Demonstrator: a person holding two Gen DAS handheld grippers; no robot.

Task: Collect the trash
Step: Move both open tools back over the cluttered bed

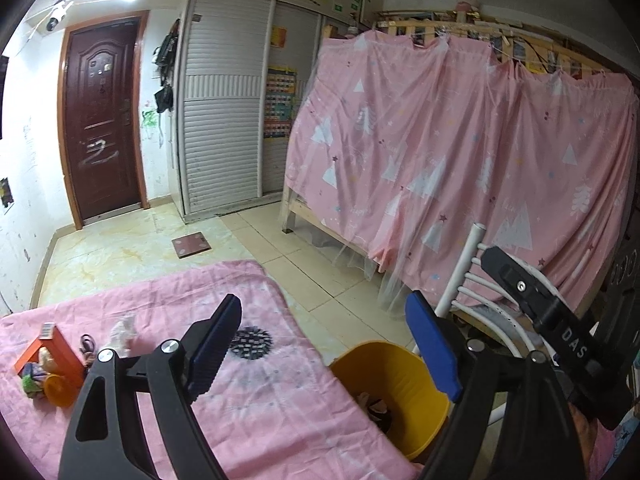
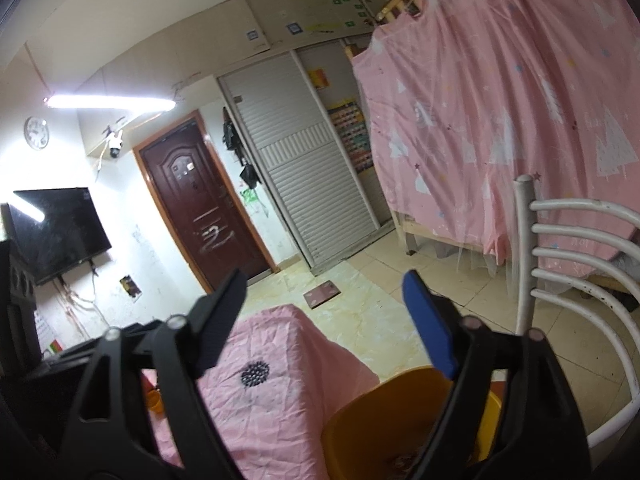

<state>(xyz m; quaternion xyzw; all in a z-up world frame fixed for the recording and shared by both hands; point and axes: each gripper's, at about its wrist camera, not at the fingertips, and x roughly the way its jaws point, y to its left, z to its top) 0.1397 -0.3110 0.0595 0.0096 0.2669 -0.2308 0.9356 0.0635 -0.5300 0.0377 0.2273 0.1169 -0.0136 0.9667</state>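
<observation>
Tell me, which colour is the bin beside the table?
Yellow bin; the left wrist view shows it best.

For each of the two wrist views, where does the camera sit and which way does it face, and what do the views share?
Left wrist: sits behind the open left gripper, facing across the pink-sheeted table toward the dark red door; the right gripper shows at the right edge.
Right wrist: sits behind the open right gripper, aimed nearer level at the same door; a black wall television shows on the left.
Shared: the yellow plastic bin, white metal chair, pink curtain.
</observation>
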